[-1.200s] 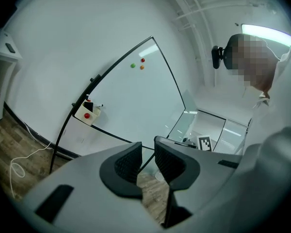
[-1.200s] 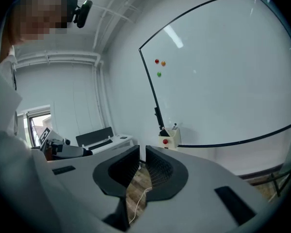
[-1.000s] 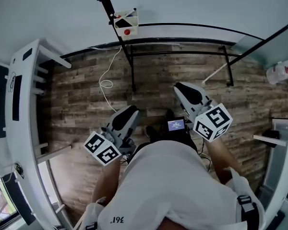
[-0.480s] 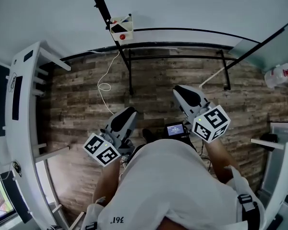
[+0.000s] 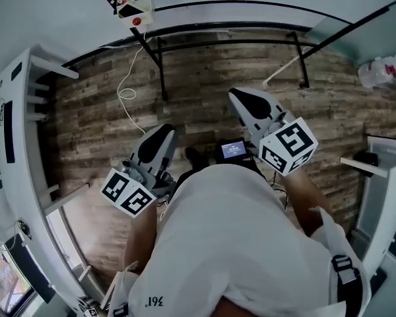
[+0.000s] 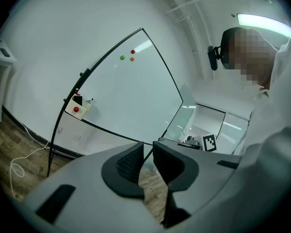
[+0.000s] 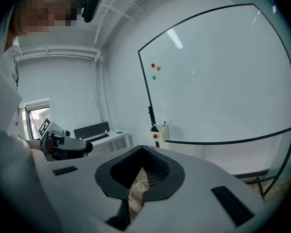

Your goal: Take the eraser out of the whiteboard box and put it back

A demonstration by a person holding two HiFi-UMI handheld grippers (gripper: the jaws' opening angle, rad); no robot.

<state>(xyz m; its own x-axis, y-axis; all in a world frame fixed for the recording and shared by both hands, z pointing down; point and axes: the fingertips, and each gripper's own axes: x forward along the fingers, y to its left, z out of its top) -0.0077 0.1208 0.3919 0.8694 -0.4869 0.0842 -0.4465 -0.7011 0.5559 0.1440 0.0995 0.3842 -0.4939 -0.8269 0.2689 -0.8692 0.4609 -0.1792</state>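
The white whiteboard box (image 5: 133, 4) hangs on the board's lower frame at the head view's top left, a red dot on its front. A black eraser (image 6: 78, 100) stands in the box (image 6: 77, 107); the right gripper view shows the same box (image 7: 160, 132) far ahead. My left gripper (image 5: 160, 134) is held level over the wood floor, well short of the box. Its jaws (image 6: 148, 155) stand apart and are closing with nothing between them. My right gripper (image 5: 241, 99) is further forward, with its jaws (image 7: 140, 150) shut and empty.
The whiteboard (image 6: 136, 96) stands on black legs (image 5: 160, 71), with three small magnets (image 6: 128, 56) on it. A white cable (image 5: 127, 98) lies looped on the floor. White desks stand at left (image 5: 16, 131) and right (image 5: 383, 170).
Both grippers have moved forward toward the whiteboard. The box has slid to the upper left of the head view as the camera turned.
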